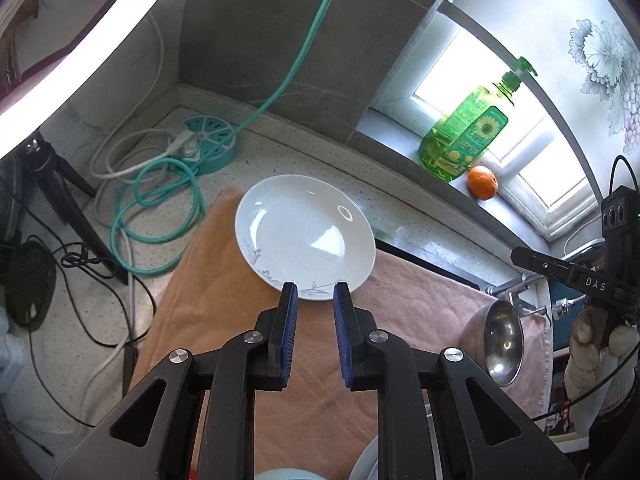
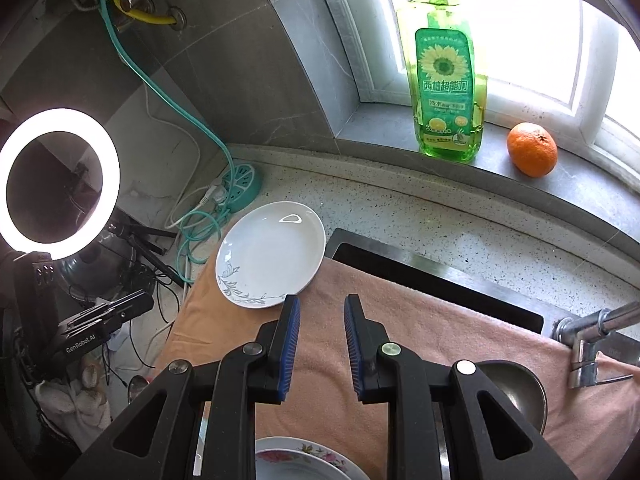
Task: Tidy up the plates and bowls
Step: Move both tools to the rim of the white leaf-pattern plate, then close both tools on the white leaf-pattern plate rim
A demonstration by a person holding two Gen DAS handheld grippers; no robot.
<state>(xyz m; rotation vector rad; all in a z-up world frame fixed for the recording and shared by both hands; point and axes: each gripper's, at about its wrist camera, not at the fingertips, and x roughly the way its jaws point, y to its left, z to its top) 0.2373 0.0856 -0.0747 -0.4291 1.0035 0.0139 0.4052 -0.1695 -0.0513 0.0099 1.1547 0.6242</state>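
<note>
A white plate (image 1: 304, 236) with a grey leaf pattern lies on a peach towel (image 1: 224, 316); it also shows in the right wrist view (image 2: 272, 256). My left gripper (image 1: 315, 292) is open and empty, its tips at the plate's near rim. My right gripper (image 2: 322, 304) is open and empty, just right of the plate's near edge. A steel bowl (image 1: 502, 346) sits at the towel's right end; it also shows in the right wrist view (image 2: 516, 392). A flowered plate (image 2: 304, 462) lies below the right gripper. A pale blue dish rim (image 1: 280, 474) shows under the left gripper.
A green soap bottle (image 2: 444, 72) and an orange (image 2: 532, 150) stand on the window sill. A teal power strip (image 1: 208, 144) with cables lies at the counter's back left. A faucet (image 2: 592, 332) and sink (image 2: 432, 280) are at right. A ring light (image 2: 60, 184) stands left.
</note>
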